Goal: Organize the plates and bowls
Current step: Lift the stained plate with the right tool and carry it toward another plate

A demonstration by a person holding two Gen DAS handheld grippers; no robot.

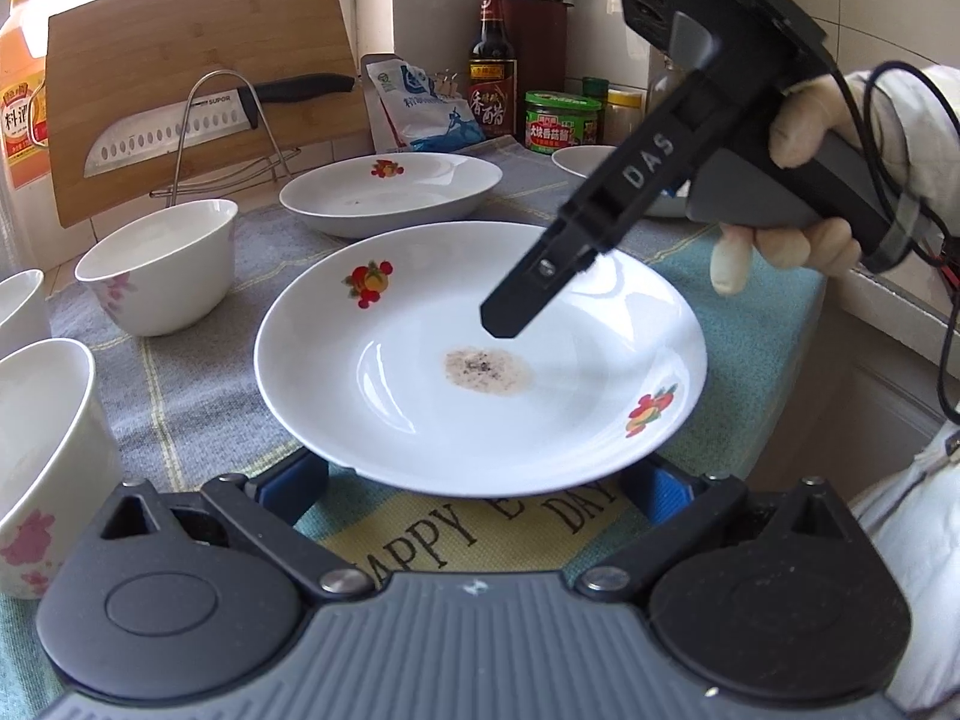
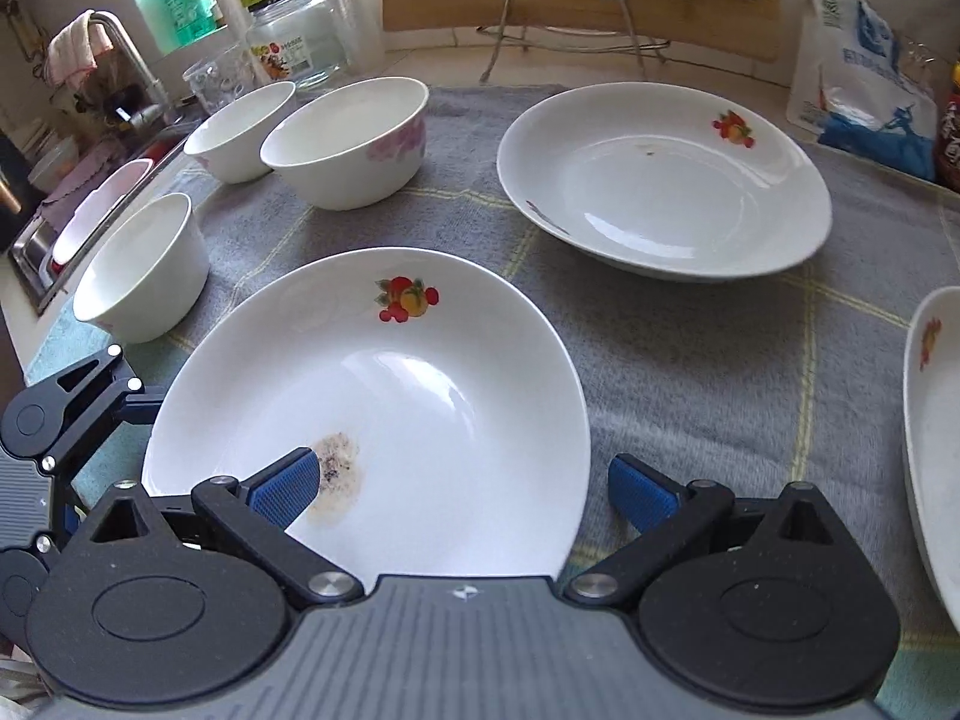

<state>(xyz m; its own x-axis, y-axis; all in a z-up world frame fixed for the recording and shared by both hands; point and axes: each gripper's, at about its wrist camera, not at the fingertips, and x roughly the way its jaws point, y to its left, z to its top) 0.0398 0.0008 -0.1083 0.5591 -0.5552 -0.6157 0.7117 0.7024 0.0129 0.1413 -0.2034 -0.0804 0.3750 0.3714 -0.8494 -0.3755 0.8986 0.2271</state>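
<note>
Two plates and several bowls show in the left wrist view. The stained plate (image 1: 480, 360) sits on the cloth-covered desk (image 1: 180, 390), its near rim right in front of the left tongs (image 1: 480, 489), whose blue pads stand apart with the rim between them. Whether the pads reach under the rim or touch it is hidden by the plate itself. The right tongs (image 1: 501, 324) hang over the plate's centre, seen side-on, so from here I cannot tell if they gape or close. A second plate (image 1: 390, 192) lies just behind; a floral bowl (image 1: 159, 264) stands to the left, with two more bowls cut off at the left edge.

From the right wrist view, the right tongs (image 2: 462, 489) are apart over the stained plate (image 2: 372, 408), clamped on nothing, one pad (image 2: 285, 486) above the brown smear (image 2: 336, 474). The left tongs (image 2: 66, 420) show only partly at the plate's left edge. Three bowls (image 2: 345, 141) cluster beyond, and a third plate (image 2: 936, 438) is cropped at the right.

The step in hand looks like seizing this plate; next, one pair must likely close on the rim, lift, and stack it on the other plate (image 2: 663, 180).
</note>
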